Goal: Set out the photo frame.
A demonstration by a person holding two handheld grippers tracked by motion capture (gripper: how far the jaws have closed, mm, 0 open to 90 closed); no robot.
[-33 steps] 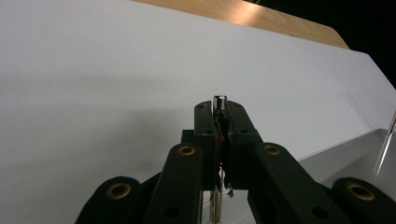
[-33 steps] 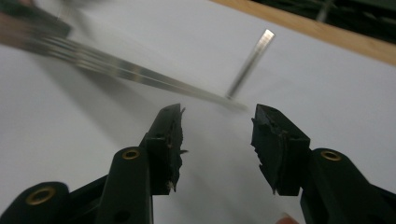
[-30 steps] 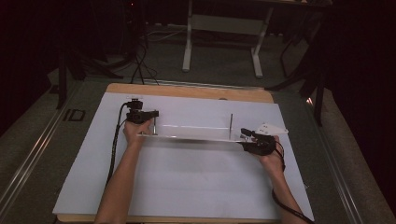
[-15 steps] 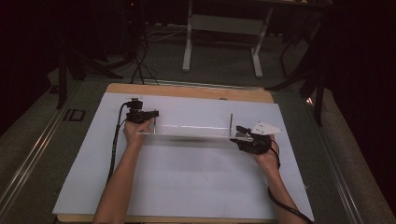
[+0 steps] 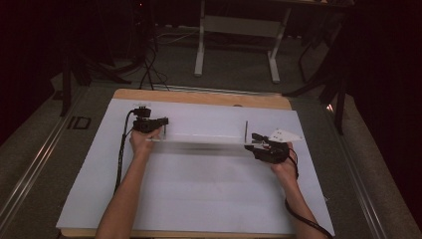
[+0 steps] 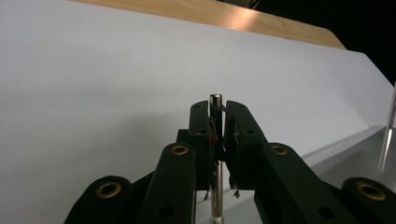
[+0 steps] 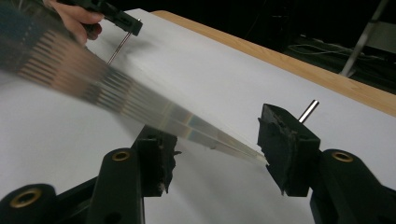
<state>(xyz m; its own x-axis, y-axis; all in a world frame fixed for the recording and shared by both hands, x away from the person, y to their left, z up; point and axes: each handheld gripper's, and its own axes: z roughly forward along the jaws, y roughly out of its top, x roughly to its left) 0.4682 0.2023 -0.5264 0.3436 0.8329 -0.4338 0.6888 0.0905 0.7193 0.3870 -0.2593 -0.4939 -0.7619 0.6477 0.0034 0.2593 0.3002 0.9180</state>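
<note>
On the white sheet point(image 5: 199, 194) that covers the counter point(image 5: 209, 98), a long clear panel point(image 5: 199, 144) lies crosswise between the two hands, with a thin metal pin standing near each of its ends. The left gripper point(image 5: 160, 121) sits at the panel's left end; in the left gripper view its jaws flank the left pin point(image 6: 215, 140) closely, and they have just been easing apart, so whether the pads still press on it I cannot tell. The right gripper point(image 5: 256, 142) lies at the right end, jaws released and spread wide: in the right gripper view the panel's narrow edge point(image 7: 154, 109) runs through the gap between them, close against the right-hand one. The right pin point(image 7: 308, 111) rises just behind that jaw.
</note>
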